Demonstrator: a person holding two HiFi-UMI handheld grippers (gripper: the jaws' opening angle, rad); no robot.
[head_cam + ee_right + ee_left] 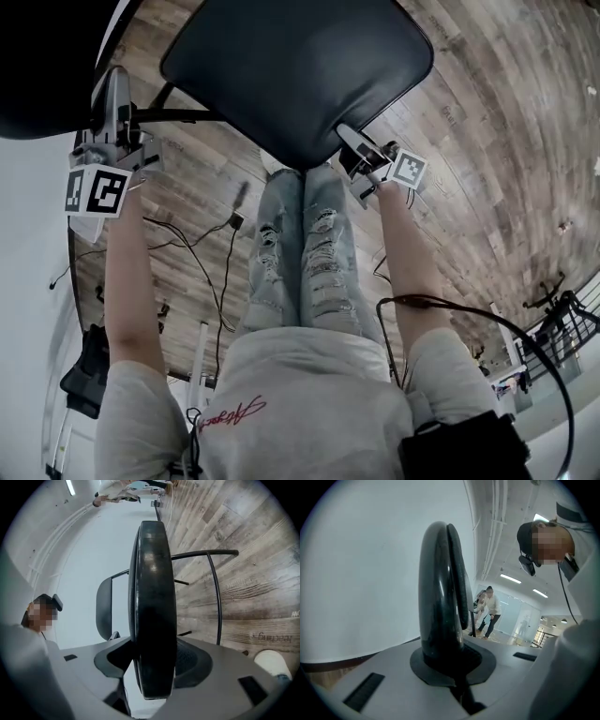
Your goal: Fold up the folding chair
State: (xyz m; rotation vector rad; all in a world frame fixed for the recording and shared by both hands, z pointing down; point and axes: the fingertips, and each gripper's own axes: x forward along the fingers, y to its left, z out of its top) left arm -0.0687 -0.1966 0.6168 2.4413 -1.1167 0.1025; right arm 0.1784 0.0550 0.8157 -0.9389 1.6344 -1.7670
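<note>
A white wall (23, 281) closes the far left and meets a floor (487, 122) of grey-brown wood planks, which fills the rest of the head view. The left gripper (114, 84) is held up beside the dark backrest (42, 75) of the folding chair (281, 66). Whether it touches the frame cannot be told. Its own view shows its 2 jaws pressed flat together with nothing between them. Past them is bare wall, then a pale ceiling with strip lights (511, 578), a glass partition (520, 616) and people (490, 609) far off.

Thin black cables (202, 253) trail over the planks below the chair, left of the person's legs (300, 253) in ripped jeans. The chair stands unfolded just ahead of the knees, its padded seat (356, 56) lying level.

The right gripper (356, 148) sits at the seat's near edge, right of centre. In the right gripper view its jaws are spread wide around that edge, which fills the space between them as a dark slab with no gap showing. The backrest is on one side of the slab and a bent leg tube (218, 592) over the planks on the other. At far right a dark railing (572, 319) borders the floor.
</note>
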